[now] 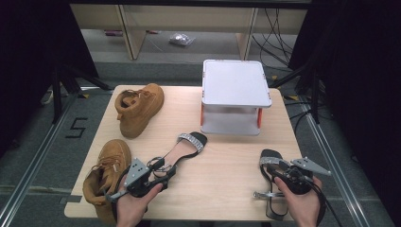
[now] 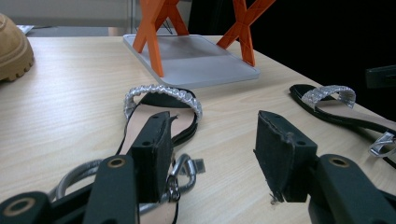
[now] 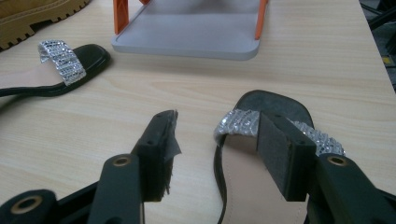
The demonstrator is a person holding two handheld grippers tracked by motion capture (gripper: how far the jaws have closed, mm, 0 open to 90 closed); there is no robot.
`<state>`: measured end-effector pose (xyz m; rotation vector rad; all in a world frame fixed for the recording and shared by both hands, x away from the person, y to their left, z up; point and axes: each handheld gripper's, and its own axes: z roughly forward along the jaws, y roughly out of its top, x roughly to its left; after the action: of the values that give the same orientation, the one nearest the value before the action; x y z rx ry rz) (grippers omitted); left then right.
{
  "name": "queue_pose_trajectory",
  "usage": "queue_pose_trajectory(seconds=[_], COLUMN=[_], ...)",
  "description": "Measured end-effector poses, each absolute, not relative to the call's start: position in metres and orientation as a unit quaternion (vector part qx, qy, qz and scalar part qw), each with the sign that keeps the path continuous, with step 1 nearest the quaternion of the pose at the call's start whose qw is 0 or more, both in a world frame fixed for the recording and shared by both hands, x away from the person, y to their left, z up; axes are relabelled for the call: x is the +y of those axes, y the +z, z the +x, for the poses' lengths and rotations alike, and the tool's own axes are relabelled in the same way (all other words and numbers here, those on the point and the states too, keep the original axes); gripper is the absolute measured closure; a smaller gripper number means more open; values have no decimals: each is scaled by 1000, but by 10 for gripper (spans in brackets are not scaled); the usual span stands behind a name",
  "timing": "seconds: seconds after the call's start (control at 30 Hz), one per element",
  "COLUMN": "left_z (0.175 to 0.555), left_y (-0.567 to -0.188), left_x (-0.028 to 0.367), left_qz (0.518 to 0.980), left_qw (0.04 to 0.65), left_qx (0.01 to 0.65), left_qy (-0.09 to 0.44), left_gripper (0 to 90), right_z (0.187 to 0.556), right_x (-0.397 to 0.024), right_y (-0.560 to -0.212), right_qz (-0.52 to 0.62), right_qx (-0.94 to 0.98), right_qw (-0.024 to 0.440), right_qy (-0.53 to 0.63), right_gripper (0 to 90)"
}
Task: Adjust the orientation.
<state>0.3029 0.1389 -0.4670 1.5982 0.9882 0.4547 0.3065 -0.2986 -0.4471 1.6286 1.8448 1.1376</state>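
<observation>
I have both pairs of jaws spread, gripping nothing. Left gripper (image 1: 163,176) hovers over the left sandal's (image 1: 185,146) heel straps; right gripper (image 1: 282,171) over the right sandal (image 3: 261,154). Shelf rack (image 1: 235,97) stands behind.

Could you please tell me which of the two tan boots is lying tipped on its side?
The near boot at the table's left front corner is tipped over; the far boot stands upright on its sole.

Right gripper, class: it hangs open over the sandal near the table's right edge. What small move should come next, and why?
Probably lower the right gripper a little and close on the sandal. Its jaws stand open with the sandal's edge between them: one jaw over the bare table, the other over the rhinestone strap. Nothing is gripped yet.
</observation>
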Motion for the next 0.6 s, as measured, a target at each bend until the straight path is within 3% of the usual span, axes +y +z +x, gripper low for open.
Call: queue_pose_trajectory(seconds=[0.27,0.47,0.5,0.6], left_z=[311,312,312,315], left_y=[-458,-456,-455,-456], left_x=[133,132,137,144], left_qz=[681,688,692,701], left_qw=[567,558,543,520], left_qx=[419,418,425,433], left_qy=[197,204,214,227], left_gripper=[561,657,717,776], right_z=[317,317,316,314], right_x=[-303,-299,-295,-290], right_y=[-441,-438,-437,-434], right_qz=[562,561,571,568], right_qx=[681,682,679,687], right_qw=[225,228,212,211], right_qy=[412,410,410,402], right_gripper=[539,656,700,751])
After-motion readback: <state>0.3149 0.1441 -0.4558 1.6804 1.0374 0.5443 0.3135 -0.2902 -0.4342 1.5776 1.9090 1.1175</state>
